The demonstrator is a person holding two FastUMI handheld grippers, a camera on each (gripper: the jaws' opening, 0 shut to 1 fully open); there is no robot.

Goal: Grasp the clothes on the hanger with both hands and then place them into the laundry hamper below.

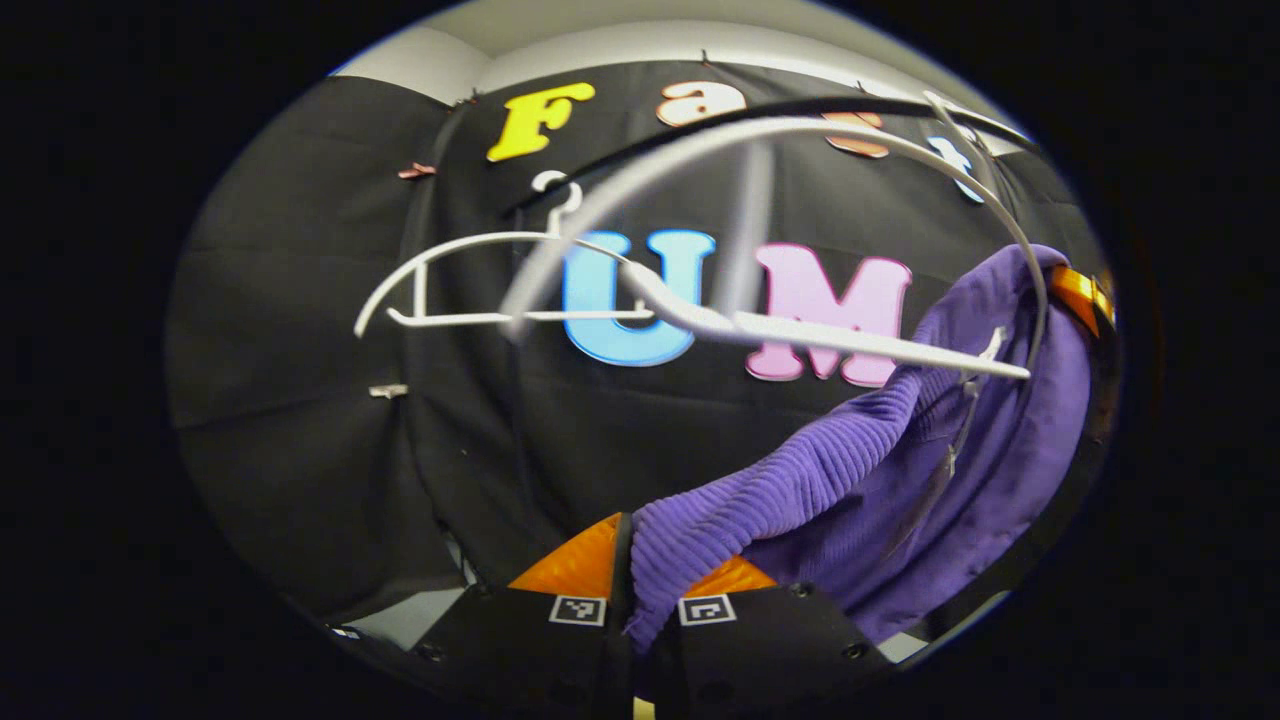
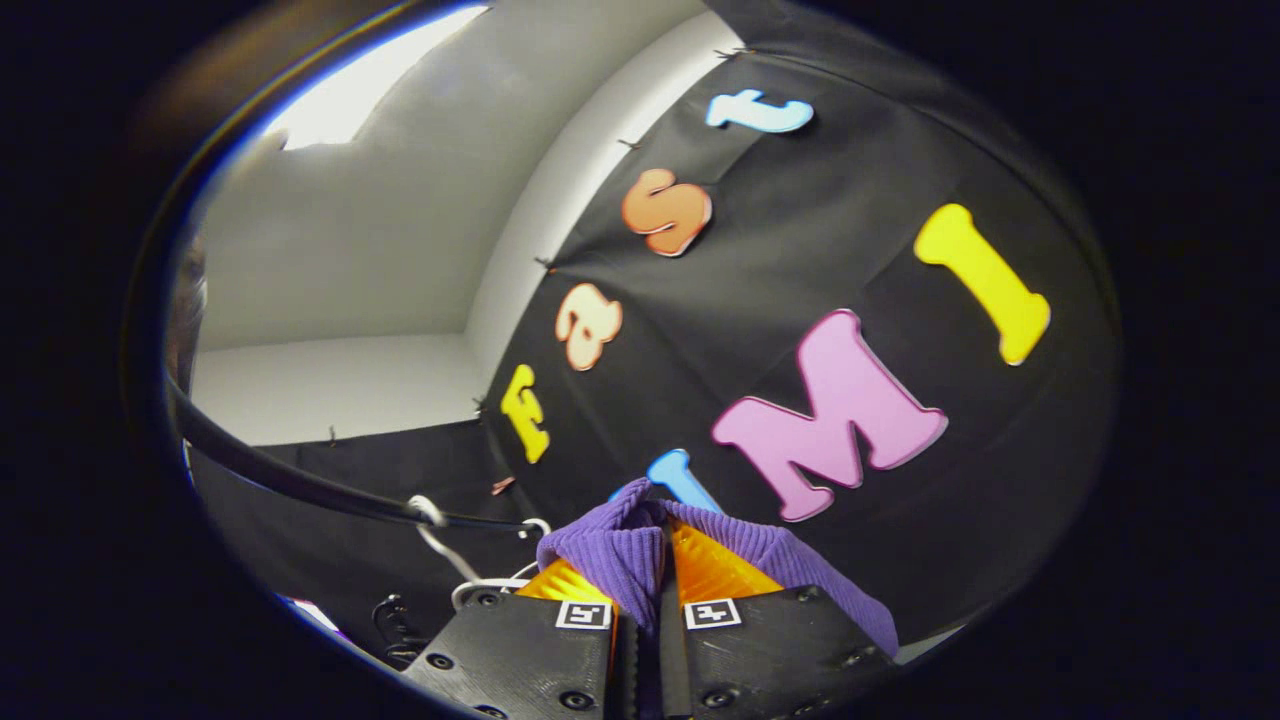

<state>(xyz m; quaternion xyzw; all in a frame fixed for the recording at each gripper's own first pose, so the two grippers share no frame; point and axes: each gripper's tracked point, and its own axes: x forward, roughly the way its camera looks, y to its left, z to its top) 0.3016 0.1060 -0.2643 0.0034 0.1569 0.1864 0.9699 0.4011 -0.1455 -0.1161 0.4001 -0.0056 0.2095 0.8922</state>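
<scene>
I am looking at a purple ribbed garment (image 1: 800,480) pinched between my left gripper's (image 1: 645,590) orange fingers (image 1: 580,560) and black body, with white hangers (image 1: 480,290) hanging far behind, and my right gripper (image 2: 660,580) showing the same orange and black.

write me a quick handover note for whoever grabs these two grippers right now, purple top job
Left gripper: shut on a fold of the purple knit top, which stretches from its fingers up to the right.
Right gripper: shut on another bunched part of the same top, pointing up toward the booth wall.
The top's far end hangs at or behind the tip of the near white hanger, which looks blurred; I cannot tell whether it has come free. A second white hanger hangs bare on the black rail.
Done: both grasps.
Left: get the top clear of the hanger if it is caught, lower it into the hamper, let go.
</scene>
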